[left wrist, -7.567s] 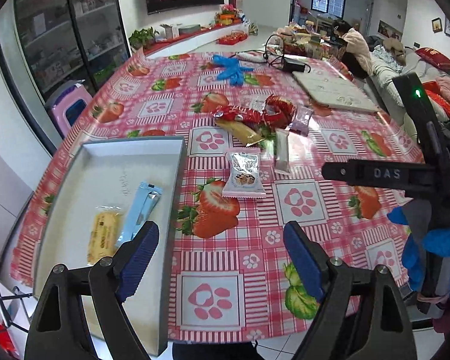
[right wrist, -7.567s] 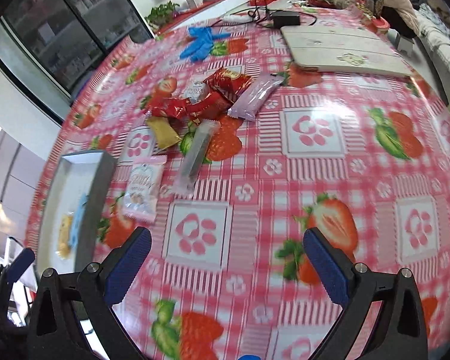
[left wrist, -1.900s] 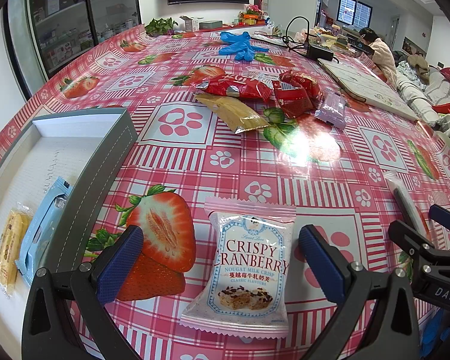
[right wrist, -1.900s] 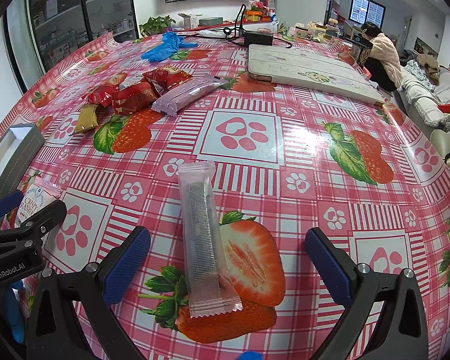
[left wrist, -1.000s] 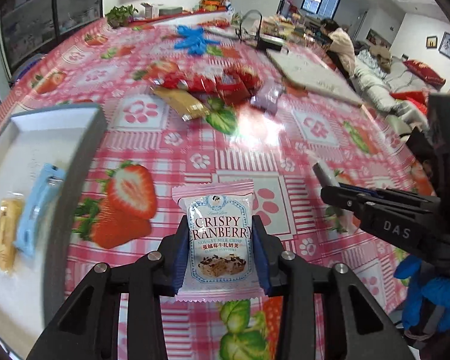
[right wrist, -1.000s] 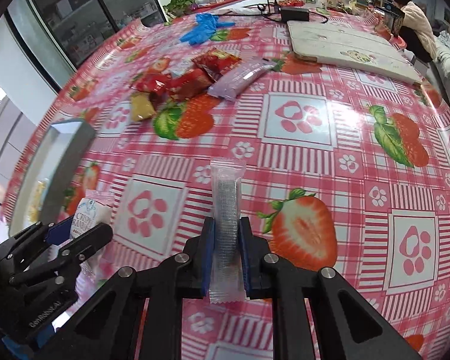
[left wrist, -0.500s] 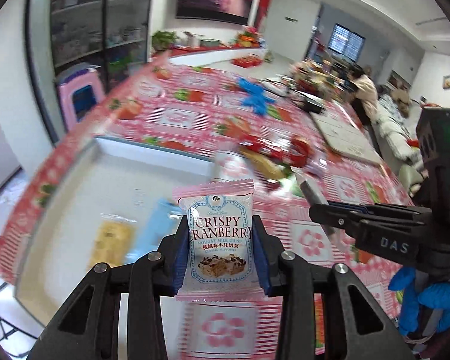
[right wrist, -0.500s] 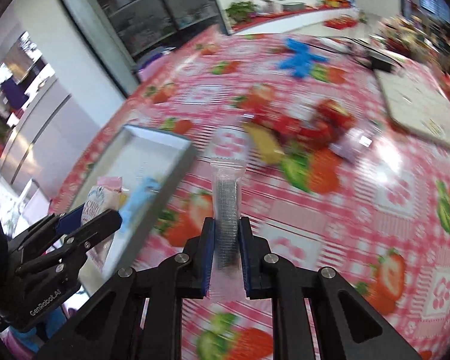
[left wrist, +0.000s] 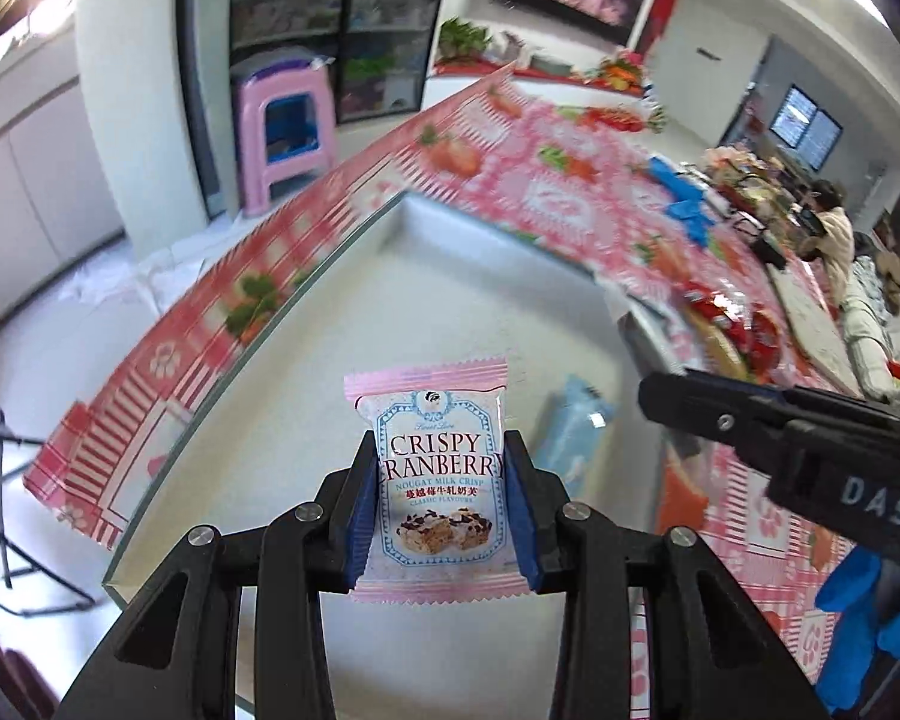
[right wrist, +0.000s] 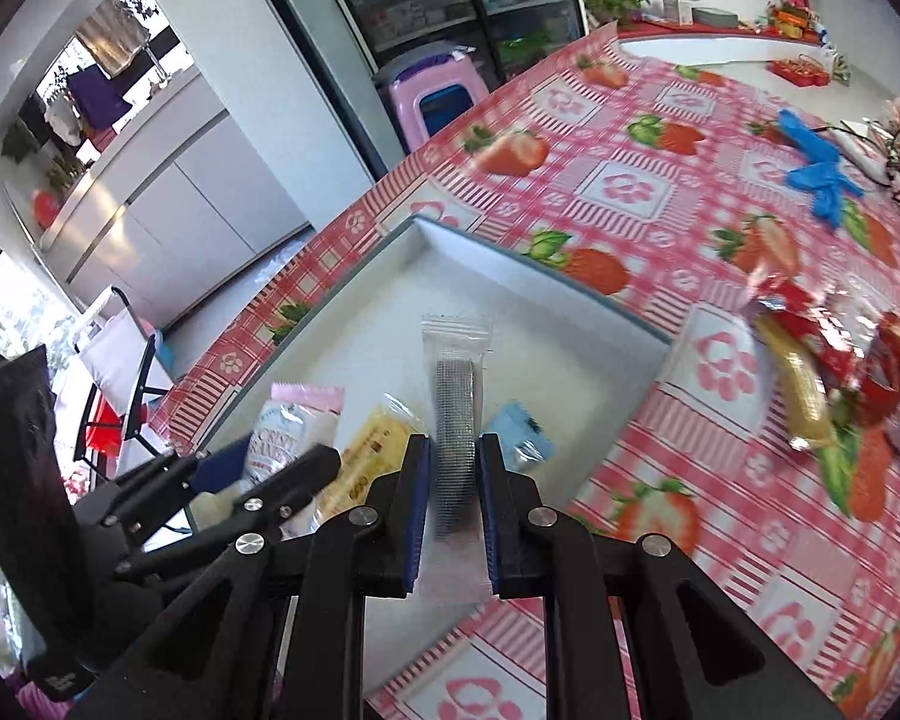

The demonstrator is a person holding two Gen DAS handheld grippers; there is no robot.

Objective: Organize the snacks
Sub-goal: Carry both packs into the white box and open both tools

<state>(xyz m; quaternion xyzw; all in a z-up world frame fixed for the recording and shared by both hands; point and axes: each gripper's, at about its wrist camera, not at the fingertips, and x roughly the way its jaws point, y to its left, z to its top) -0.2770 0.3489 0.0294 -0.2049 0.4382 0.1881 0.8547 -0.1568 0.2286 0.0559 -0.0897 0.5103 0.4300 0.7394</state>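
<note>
While both packets are carried over the shallow white rectangular tray [right wrist: 354, 300], each is clamped between narrowed fingers: the pink-and-white cranberry nougat packet [left wrist: 435, 480] is pinched across its width by the left gripper [left wrist: 441, 516], and the long clear-wrapped bar [right wrist: 455, 438] is squeezed by the right gripper [right wrist: 453, 510], with its long axis running straight ahead along the fingers. Below them, a yellow wrapped biscuit [right wrist: 369, 456] and a pale blue sachet [right wrist: 525, 441] are seen lying on the tray floor. Bare tray floor is left ahead of both fingers, so release there is judged next. More snacks are left on the strawberry-patterned desk [right wrist: 660, 192], well apart to the right.
</note>
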